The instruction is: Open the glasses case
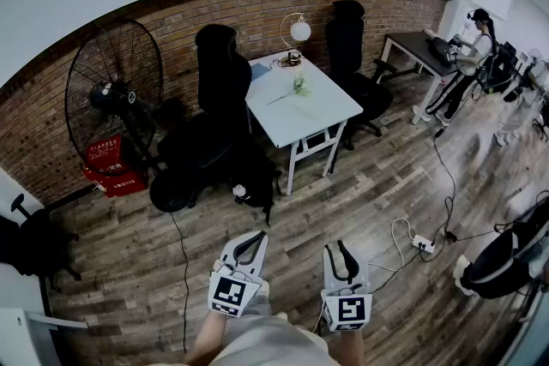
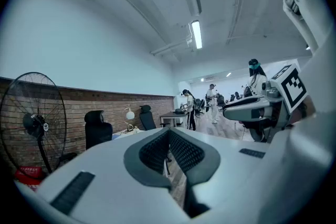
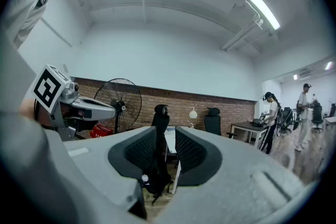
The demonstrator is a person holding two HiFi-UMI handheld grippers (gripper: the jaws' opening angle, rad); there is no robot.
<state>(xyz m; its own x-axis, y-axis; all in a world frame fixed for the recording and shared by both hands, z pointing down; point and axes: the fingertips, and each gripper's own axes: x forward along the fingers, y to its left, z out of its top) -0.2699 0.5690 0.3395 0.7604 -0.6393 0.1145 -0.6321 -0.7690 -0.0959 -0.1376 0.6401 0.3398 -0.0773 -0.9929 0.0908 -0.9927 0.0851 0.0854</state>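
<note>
Glasses case cannot be picked out in any view. In the head view it may sit among the small items on the white table [image 1: 322, 111] at upper centre, but they are too small to tell. The left gripper [image 1: 255, 240] and right gripper [image 1: 342, 248] hang at the bottom edge, well apart from that table. The task looks unstarted: approaching, finding, holding and opening the case all remain. Bare wooden floor [image 1: 343, 201] lies ahead. A power strip [image 1: 422, 243] with cables lies at right, a fan [image 1: 114, 86] stands at left, and black chairs flank the table.

In the left gripper view the jaws meet at their tips, with nothing in them.

In the right gripper view the jaws stand slightly apart and empty. The distant table shows through the gap.
</note>
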